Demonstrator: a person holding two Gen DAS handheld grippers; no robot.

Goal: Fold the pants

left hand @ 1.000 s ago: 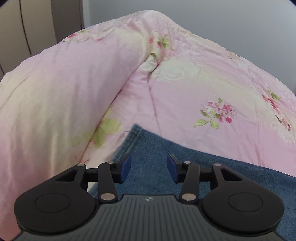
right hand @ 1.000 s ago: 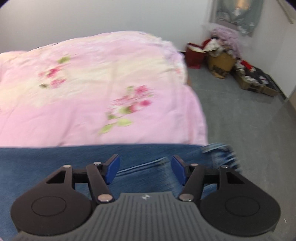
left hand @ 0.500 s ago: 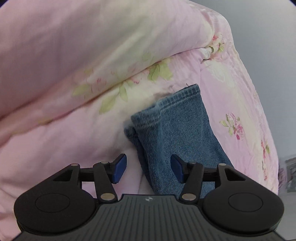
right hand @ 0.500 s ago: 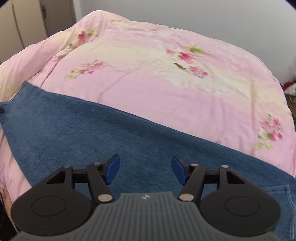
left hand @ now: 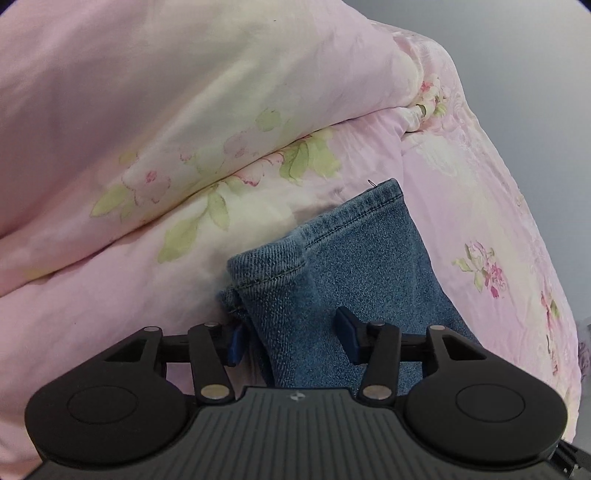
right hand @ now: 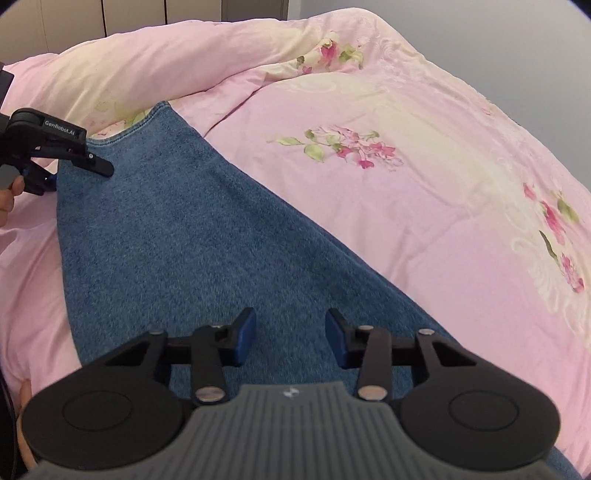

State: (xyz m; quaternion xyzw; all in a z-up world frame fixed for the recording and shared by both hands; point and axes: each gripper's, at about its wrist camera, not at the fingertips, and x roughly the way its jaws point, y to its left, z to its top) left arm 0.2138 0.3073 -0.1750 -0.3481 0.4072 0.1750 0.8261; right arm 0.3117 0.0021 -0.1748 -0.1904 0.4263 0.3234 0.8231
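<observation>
Blue denim pants (right hand: 192, 236) lie flat and stretched out across a pink floral duvet (right hand: 406, 221). In the left wrist view the hem end of the pants (left hand: 354, 258) runs between the jaws of my left gripper (left hand: 291, 338). Those jaws are closing: one pad sits at the folded side edge and the other over the denim, with a gap still showing. The right wrist view shows the left gripper (right hand: 77, 179) straddling that same hem corner. My right gripper (right hand: 290, 339) hovers over the middle of the leg. Its jaws are closing too, with denim below them but nothing pinched.
A thick rolled ridge of the duvet (left hand: 184, 129) rises just beyond the hem. Wardrobe doors (right hand: 184, 14) and a grey wall (right hand: 517, 44) stand behind the bed. A person's hand (right hand: 7, 199) holds the left gripper at the frame's left edge.
The left gripper rolled and sank onto the hem end, and its jaws narrowed. The right gripper swept sideways along the pants from the far end to mid-leg, and its jaws narrowed.
</observation>
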